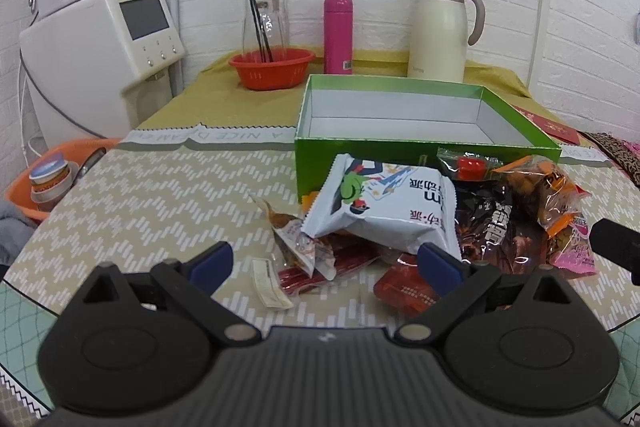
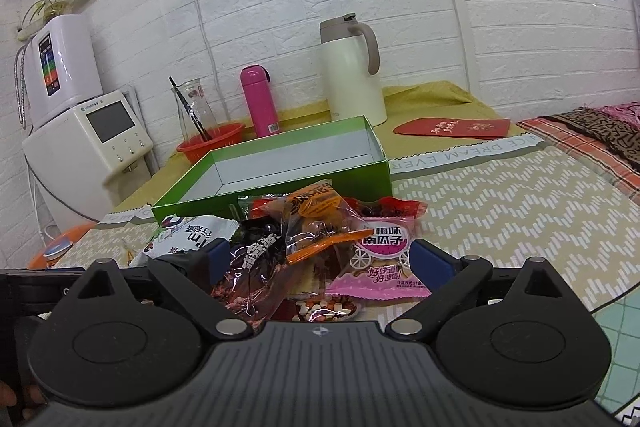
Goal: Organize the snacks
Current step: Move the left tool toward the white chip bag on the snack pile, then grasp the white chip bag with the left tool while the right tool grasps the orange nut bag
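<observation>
both claws spread wide, holding nothing. left claw hovers near the white snack pack; right claw is over the pink packet. snacks piled on the counter, just near of the empty green box.

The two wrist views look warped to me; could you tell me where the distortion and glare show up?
Left wrist view: fisheye bends the wall bricks, corners go dark, glare glints on the dark clear snack bag. Right wrist view: same bending and tilt, glare on the clear wrapper, green box sharp.
</observation>
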Available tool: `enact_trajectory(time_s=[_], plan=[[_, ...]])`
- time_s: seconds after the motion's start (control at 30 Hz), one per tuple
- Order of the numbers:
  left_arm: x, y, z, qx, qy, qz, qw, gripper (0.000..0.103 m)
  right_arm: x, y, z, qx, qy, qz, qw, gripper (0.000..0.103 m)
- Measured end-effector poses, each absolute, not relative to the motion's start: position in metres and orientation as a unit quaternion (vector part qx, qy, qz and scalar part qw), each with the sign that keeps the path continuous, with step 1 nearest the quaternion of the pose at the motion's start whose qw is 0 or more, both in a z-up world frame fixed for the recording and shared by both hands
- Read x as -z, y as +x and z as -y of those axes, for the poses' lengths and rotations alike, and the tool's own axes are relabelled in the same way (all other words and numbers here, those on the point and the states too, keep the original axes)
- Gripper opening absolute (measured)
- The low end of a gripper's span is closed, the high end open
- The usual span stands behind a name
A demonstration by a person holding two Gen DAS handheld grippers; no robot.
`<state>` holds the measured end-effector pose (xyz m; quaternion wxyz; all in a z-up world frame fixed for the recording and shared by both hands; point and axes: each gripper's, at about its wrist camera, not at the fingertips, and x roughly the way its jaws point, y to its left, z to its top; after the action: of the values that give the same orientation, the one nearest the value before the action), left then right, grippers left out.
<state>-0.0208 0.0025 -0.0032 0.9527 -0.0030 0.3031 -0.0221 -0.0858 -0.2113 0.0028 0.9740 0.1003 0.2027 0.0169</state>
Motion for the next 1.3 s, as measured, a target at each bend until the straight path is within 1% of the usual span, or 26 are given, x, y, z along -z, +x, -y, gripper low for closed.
enact_trajectory(time_s=[0.2, 0.37, 0.5, 0.63, 0.9, 1.07, 1.17, 1.3], plan=[[0.003, -0.021, 0.000, 0.028, 0.003, -0.303, 0.952, 0.098, -0.001, -0.083, 0.208, -0.025, 0.095, -0.210, 0.973, 0.103], [0.007, -0.024, 0.003, 0.038, 0.017, -0.300, 0.953, 0.098, -0.002, -0.086, 0.204, -0.021, 0.082, -0.197, 0.977, 0.103], [0.011, -0.027, 0.000, 0.043, 0.024, -0.291, 0.955, 0.098, -0.006, -0.086, 0.206, -0.036, 0.048, -0.198, 0.978, 0.103], [0.011, -0.029, -0.006, 0.048, 0.031, -0.260, 0.964, 0.098, -0.011, -0.085, 0.210, -0.037, 0.005, -0.192, 0.981, 0.103], [0.004, 0.001, 0.001, 0.081, 0.046, -0.238, 0.967, 0.098, -0.020, -0.053, 0.209, -0.060, -0.051, -0.191, 0.978, 0.103], [0.007, 0.013, 0.009, 0.136, 0.042, -0.245, 0.959, 0.098, -0.014, -0.043, 0.207, -0.078, -0.047, -0.202, 0.975, 0.103], [0.009, 0.018, 0.016, 0.146, 0.064, -0.242, 0.957, 0.098, -0.010, -0.037, 0.206, -0.084, -0.041, -0.212, 0.973, 0.103], [0.014, 0.024, 0.016, 0.149, 0.056, -0.248, 0.956, 0.098, -0.008, -0.030, 0.204, -0.085, -0.037, -0.217, 0.972, 0.103]])
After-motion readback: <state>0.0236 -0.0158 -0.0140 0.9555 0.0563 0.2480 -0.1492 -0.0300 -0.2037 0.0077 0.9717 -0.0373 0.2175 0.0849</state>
